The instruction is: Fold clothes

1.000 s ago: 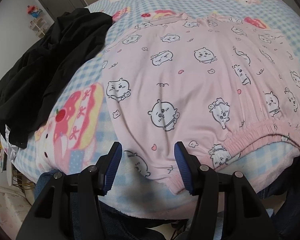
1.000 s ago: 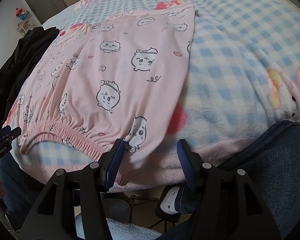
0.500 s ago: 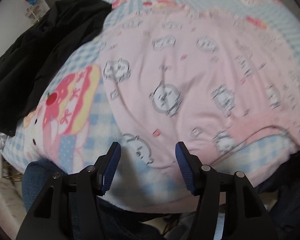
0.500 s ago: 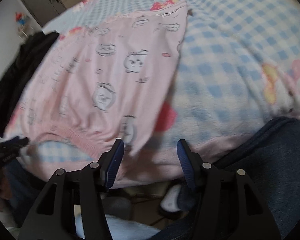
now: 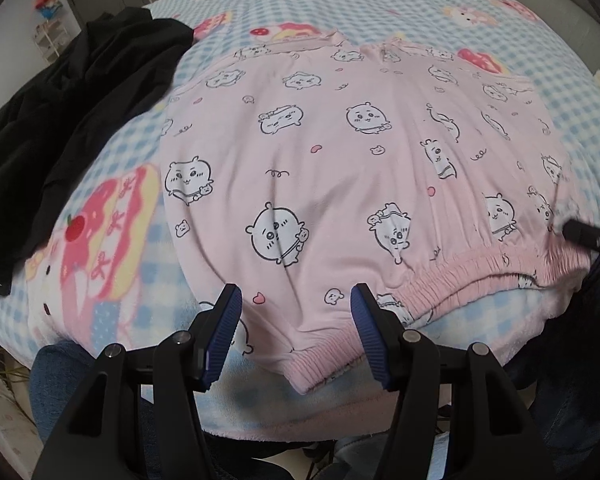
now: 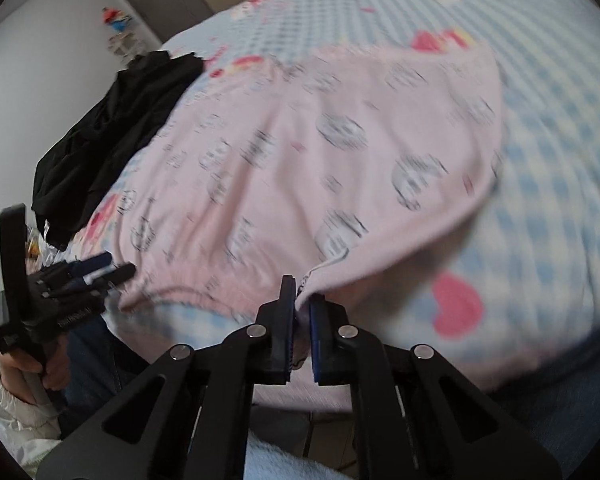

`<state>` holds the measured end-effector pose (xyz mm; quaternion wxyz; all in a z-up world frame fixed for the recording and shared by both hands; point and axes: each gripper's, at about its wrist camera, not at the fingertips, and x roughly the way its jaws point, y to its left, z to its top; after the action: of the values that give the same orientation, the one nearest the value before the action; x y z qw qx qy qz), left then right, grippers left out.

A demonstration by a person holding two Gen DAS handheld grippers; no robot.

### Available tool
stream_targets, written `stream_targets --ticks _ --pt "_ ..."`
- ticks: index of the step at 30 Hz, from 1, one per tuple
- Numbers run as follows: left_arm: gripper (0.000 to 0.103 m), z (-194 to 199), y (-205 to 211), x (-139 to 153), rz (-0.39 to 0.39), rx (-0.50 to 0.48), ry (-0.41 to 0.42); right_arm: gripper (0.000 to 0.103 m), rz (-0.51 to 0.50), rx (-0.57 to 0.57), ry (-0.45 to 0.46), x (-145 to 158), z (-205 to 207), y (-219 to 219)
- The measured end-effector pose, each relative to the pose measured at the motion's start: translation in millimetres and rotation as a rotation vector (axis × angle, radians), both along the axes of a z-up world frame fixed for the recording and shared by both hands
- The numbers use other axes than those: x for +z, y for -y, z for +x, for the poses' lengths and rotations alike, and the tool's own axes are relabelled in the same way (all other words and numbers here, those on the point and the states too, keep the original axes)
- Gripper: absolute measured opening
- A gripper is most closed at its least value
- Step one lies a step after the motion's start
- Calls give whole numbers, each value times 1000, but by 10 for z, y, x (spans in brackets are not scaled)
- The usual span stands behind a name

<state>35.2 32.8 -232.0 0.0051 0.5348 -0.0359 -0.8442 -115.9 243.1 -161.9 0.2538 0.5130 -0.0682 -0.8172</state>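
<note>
Pink pajama shorts (image 5: 340,184) lie flat at the bed's (image 5: 500,40) near edge (black clothes (image 5: 60,128) off left). Right gripper (image 6: 302,304) is clamped on their waistband corner, angled downward; left gripper (image 5: 296,320) hovers spread apart over the hem.

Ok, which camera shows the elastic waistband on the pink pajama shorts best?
The left wrist view: the elastic waistband is sharp and gathered along the near edge. In the right wrist view it is blurred, and only its left stretch shows.
</note>
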Motion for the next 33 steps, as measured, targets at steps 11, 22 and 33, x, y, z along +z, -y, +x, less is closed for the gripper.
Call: stream_targets --ticks 11,22,33 --pt "59 -62 107 -54 202 -14 23 12 -38 103 119 -327 -186 671" --pt "57 -308 -618 87 361 -209 34 27 9 -77 41 -24 -43 0" --pt "57 -494 -1134 -201 265 -261 121 29 28 -56 122 -322 -106 48"
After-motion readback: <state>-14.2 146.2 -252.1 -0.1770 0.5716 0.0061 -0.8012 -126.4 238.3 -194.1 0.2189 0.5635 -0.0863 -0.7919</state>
